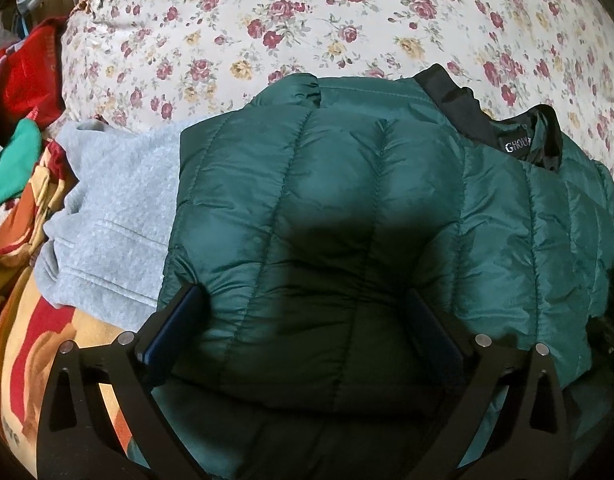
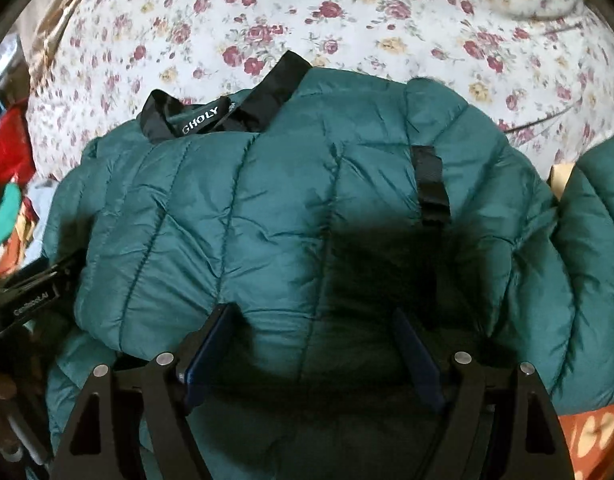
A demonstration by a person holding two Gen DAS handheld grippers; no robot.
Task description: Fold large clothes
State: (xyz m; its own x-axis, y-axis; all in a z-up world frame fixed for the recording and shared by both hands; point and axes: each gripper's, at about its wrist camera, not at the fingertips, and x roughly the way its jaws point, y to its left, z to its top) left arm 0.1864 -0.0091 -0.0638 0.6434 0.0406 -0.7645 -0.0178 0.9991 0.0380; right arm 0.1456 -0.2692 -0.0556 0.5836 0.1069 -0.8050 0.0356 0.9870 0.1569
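Here, both claws, left (image 1: 301,308) and right (image 2: 311,328), spread wide, empty, pressing green puffer jacket (image 2: 267,208).

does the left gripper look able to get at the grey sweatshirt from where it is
Probably yes. The left gripper is open over the green puffer jacket, and the grey sweatshirt lies just to its left with much of its top uncovered; only its right edge is under the jacket.

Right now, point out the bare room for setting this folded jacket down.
Free: the floral bedsheet beyond the green puffer jacket, past its black collar. Crowded: left of the jacket, where a grey sweatshirt touches it, with red, green and patterned fabrics piled beyond. Both the left gripper and the right gripper stand open over the jacket.
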